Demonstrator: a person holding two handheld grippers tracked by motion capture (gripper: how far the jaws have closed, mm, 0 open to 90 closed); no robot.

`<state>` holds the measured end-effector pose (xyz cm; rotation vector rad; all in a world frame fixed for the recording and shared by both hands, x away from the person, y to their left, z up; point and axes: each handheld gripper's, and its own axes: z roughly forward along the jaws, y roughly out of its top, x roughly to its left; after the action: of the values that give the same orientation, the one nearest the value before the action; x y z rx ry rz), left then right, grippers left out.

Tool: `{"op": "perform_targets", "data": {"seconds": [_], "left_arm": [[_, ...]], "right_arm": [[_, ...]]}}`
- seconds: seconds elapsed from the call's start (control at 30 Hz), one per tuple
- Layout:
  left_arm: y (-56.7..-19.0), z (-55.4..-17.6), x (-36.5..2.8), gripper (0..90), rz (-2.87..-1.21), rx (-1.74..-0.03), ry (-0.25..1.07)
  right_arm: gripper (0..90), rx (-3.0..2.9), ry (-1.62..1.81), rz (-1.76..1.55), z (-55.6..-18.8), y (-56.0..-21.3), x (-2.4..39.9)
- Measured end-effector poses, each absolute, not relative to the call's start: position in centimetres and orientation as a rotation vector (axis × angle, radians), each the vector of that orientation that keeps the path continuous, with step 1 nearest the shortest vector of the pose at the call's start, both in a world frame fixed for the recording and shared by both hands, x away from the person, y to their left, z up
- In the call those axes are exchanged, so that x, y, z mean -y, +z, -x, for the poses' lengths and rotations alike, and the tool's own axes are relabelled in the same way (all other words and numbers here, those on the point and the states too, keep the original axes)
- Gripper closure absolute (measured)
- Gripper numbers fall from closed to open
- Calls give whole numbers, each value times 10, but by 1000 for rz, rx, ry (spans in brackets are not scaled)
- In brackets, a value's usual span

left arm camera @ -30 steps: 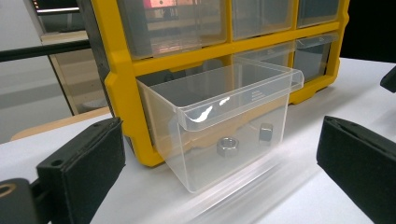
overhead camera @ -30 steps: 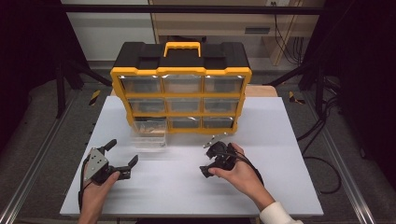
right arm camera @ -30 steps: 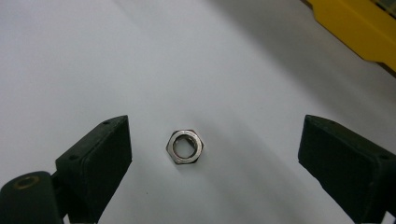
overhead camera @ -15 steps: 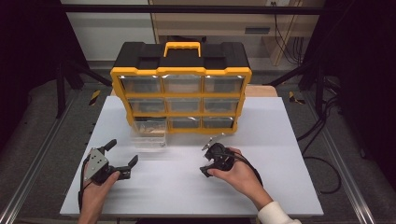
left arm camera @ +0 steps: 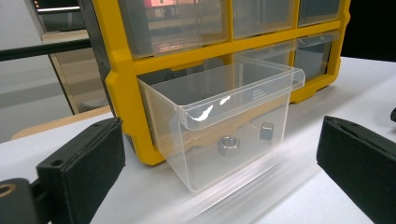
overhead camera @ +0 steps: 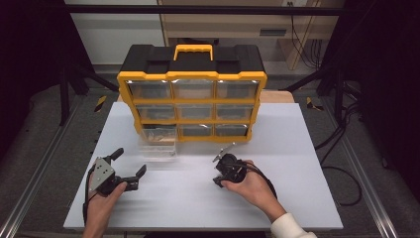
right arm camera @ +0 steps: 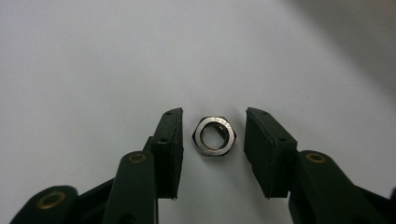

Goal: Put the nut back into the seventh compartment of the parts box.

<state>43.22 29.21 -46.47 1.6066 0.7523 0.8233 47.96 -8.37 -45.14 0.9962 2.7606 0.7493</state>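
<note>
A steel hex nut (right arm camera: 215, 136) lies flat on the white table between the jaws of my right gripper (right arm camera: 212, 140). Those jaws have just been closing and stand a little off the nut on both sides, not touching it. From above, the right gripper (overhead camera: 224, 168) points down at the table's front middle. A clear plastic drawer (left arm camera: 224, 119) stands pulled out of the yellow organizer (overhead camera: 192, 94), with two nuts (left arm camera: 228, 145) in it. My left gripper (overhead camera: 130, 168) rests wide open at the front left, facing that drawer (overhead camera: 158, 148), nothing between its pads (left arm camera: 81, 170).
The black-and-yellow organizer with its yellow handle (overhead camera: 193, 49) stands at the back of the white table (overhead camera: 297, 163), its other clear drawers pushed in. Metal rails run along both sides of the table. Cables lie on the floor to the right.
The right gripper's jaws have narrowed around the spot on the table. Both hands stay where they were.
</note>
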Motion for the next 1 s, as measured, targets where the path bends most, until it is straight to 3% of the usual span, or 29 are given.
{"op": "perform_targets", "data": {"seconds": [0.53,1.0], "left_arm": [[-465,-432,-292,10,-1609,-751,824],[-465,-432,-292,10,-1604,-754,824]], "right_arm": [[671,-2777,746,-981,-483,-456,83],[675,-2776,764,-957,-483,-457,84]]}}
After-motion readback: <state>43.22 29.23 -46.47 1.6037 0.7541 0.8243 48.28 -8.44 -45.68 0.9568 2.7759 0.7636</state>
